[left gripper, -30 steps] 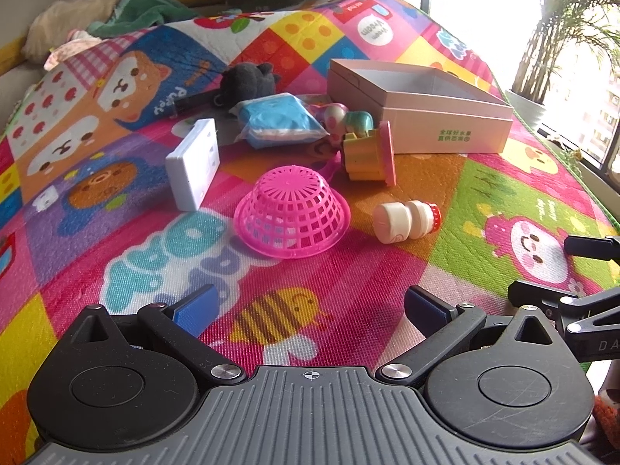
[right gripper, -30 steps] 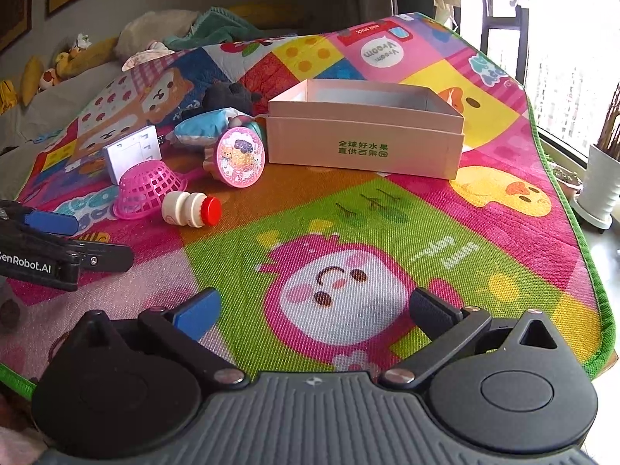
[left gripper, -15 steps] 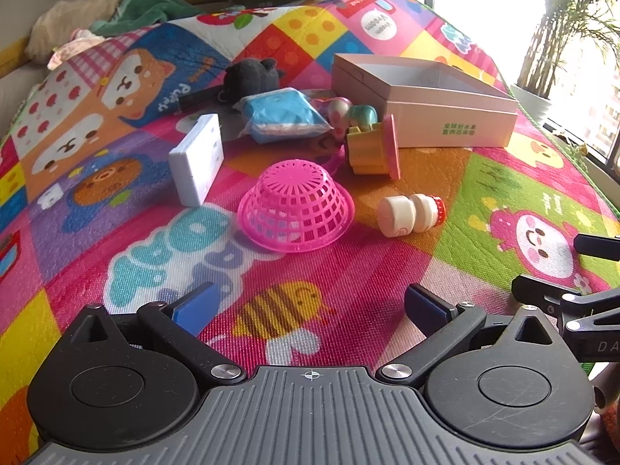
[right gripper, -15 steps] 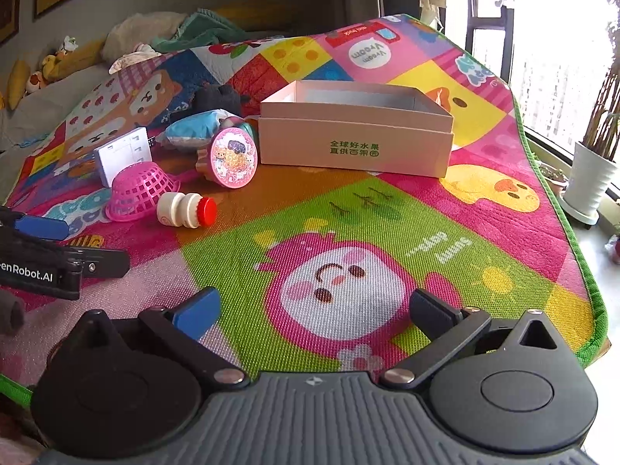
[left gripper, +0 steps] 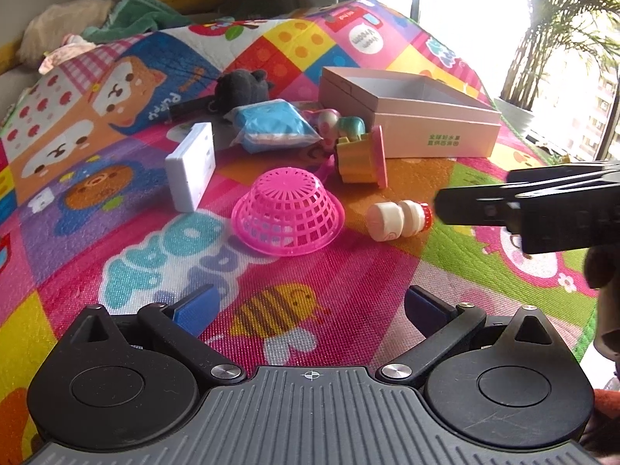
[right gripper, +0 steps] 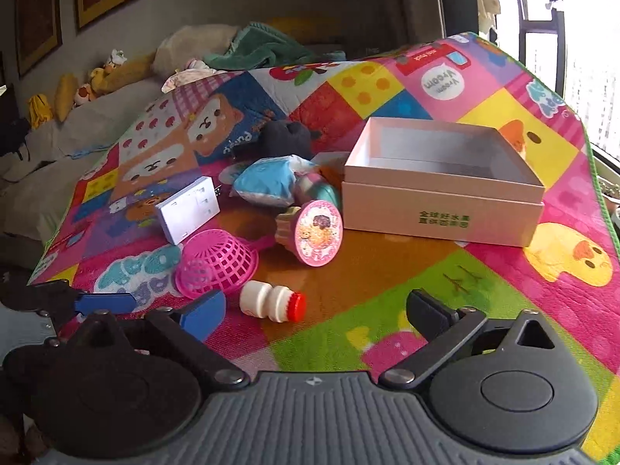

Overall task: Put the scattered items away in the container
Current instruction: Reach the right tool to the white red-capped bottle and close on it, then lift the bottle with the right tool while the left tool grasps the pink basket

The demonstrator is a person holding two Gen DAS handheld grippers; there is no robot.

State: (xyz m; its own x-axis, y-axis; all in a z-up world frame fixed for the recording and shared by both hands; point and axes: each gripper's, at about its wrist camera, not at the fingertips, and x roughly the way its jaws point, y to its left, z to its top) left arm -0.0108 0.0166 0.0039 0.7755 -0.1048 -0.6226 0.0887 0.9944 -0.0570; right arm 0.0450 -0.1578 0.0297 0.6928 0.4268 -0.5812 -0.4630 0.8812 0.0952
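Note:
An open pink cardboard box (left gripper: 434, 141) (right gripper: 441, 213) stands on the play mat. Left of it lie a yellow cup toy with a pink lid (left gripper: 362, 159) (right gripper: 316, 232), an upturned pink mesh basket (left gripper: 288, 213) (right gripper: 217, 267) and a small white bottle with a red cap (left gripper: 395, 219) (right gripper: 271, 302). My right gripper (right gripper: 317, 310) (left gripper: 445, 205) hovers close to the bottle's cap end. Its jaws are closing and stand wide, with the pads touching nothing. My left gripper (left gripper: 310, 306) hangs open over the mat short of the basket, holding nothing.
Further back lie a white rectangular case (left gripper: 192, 166), a blue packet (left gripper: 271, 126), a pastel toy (left gripper: 337, 124) and a dark plush (left gripper: 242, 85). Cushions and a green cloth (right gripper: 267, 46) lie behind the mat. A window and a potted plant are on the right.
My right gripper has come forward and left across the mat to the red-capped bottle, and its jaws have narrowed slightly. The left gripper has hardly moved.

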